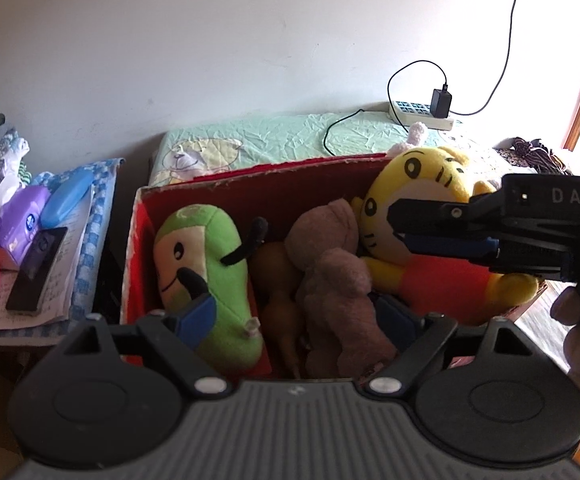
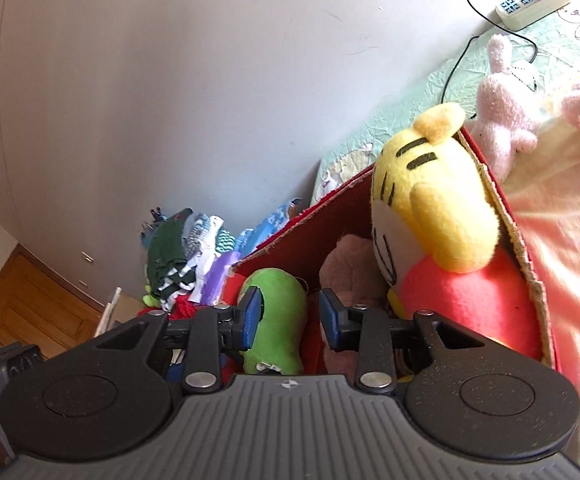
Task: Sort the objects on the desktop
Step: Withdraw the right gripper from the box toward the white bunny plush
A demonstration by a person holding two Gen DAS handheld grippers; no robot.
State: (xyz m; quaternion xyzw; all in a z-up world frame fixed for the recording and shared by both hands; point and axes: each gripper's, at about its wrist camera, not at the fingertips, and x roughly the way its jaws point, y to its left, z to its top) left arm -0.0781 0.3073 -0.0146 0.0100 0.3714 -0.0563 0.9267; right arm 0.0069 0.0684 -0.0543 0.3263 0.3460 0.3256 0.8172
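A red cardboard box holds several plush toys: a green one, a mauve bear, a brown one and a yellow tiger in red clothes. My left gripper hangs open over the box's near side, its blue pads wide apart on either side of the green toy and the bear. My right gripper comes in from the right, in front of the tiger's face. In the right wrist view it is open and holds nothing, with the green toy, the bear and the tiger beyond it.
Left of the box, a side table with a blue checked cloth carries a phone, a purple tissue pack, a blue case and papers. A power strip with a charger lies on the green bed sheet. Pink plush toys lie right of the box.
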